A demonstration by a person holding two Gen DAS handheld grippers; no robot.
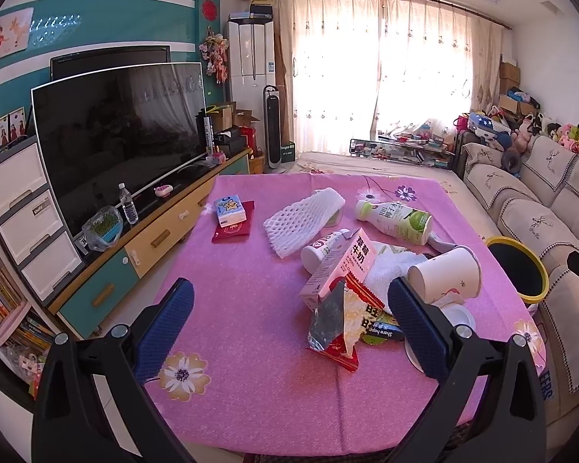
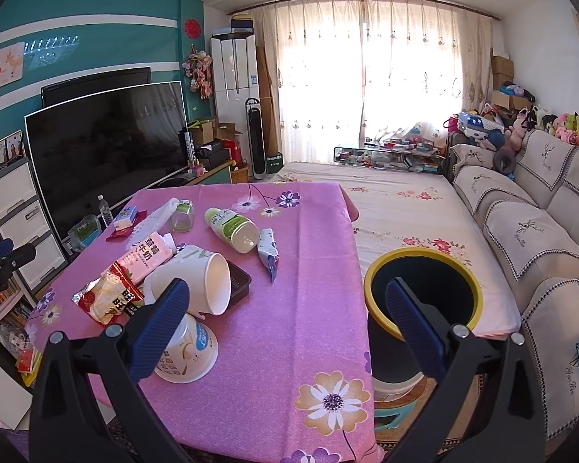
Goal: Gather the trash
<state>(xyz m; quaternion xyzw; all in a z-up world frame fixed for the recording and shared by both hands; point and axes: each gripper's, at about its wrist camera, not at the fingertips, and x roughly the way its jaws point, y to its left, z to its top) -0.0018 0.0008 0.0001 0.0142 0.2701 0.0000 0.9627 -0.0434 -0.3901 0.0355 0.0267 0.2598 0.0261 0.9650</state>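
Table: a pink cloth with printed flowers (image 1: 243, 270) covers it; the trash lies in a heap toward 2 o'clock in the left wrist view.
Left gripper (image 1: 289, 322): blue-padded fingers spread wide, nothing between them, above the cloth at 6 o'clock.
Blue tissue pack (image 1: 229, 212): at 10 o'clock on the cloth, on a dark red booklet (image 1: 235, 223).
White foam net sleeve (image 1: 303, 220): at 12 o'clock, lying flat.
Pink milk carton (image 1: 339, 266): tipped over, leaning on the heap's centre.
Red-and-white snack bag (image 1: 345, 316): torn open, touching the carton's near end.
Green-labelled white bottle (image 1: 395, 220): on its side, at 1 o'clock.
White paper cup (image 1: 446, 274): on its side, just beside the left gripper's right finger.
White round tub (image 2: 187, 347): near table edge, partly behind the right gripper's left finger.
Right gripper (image 2: 287, 330): fingers wide apart and empty, straddling the table's right edge.
Black bin with yellow rim (image 2: 424, 270): off the table at 3 o'clock, beside the beige sofa (image 2: 540, 231).
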